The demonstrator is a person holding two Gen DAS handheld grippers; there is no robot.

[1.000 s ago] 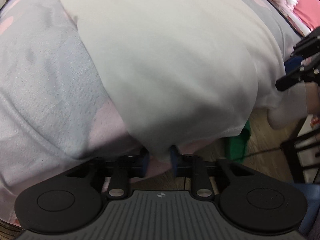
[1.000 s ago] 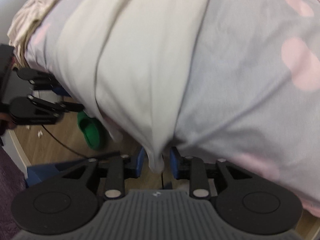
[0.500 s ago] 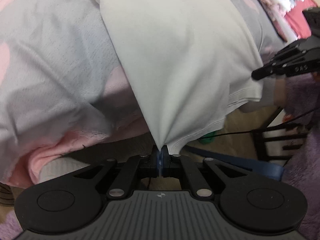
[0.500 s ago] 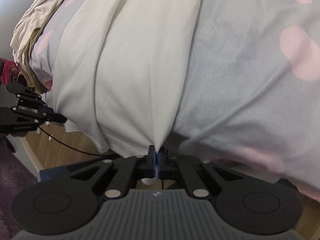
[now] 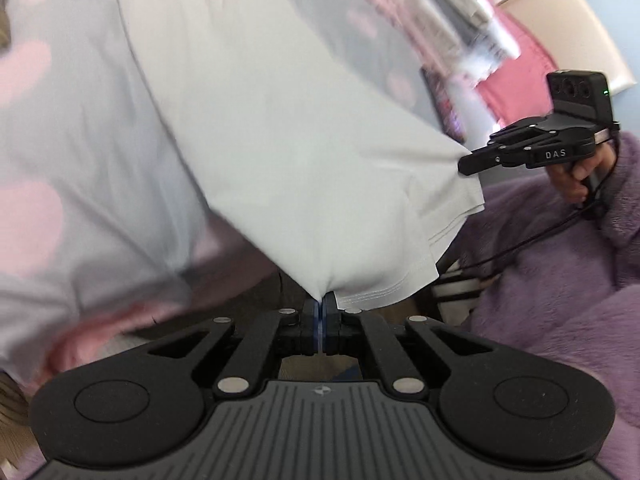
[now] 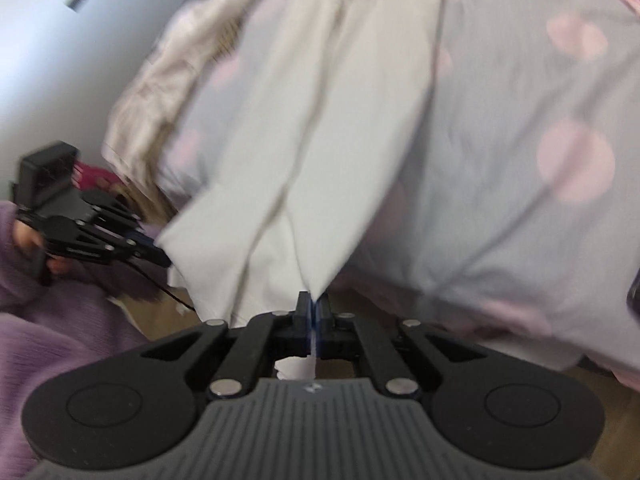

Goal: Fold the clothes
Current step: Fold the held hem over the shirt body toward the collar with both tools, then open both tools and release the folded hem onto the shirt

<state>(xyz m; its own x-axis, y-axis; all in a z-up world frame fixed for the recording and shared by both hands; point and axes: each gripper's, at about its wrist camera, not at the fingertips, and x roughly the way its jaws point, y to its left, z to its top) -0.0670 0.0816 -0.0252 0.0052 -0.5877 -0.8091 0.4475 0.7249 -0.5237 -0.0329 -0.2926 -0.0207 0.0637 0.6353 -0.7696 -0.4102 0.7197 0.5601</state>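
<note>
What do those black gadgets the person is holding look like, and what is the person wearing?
Each is matte black plastic: a ribbed grey-black body, two round discs, hinged link arms with silver rivets, blue-padded fingers. The right gripper carries white "DAS" lettering, a boxy camera block and a thin black cable. The sleeves are fuzzy purple.

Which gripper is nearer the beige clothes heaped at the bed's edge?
Left. In the right wrist view the left gripper sits just below the beige clothes, while the right gripper grips the white shirt across from them.
</note>
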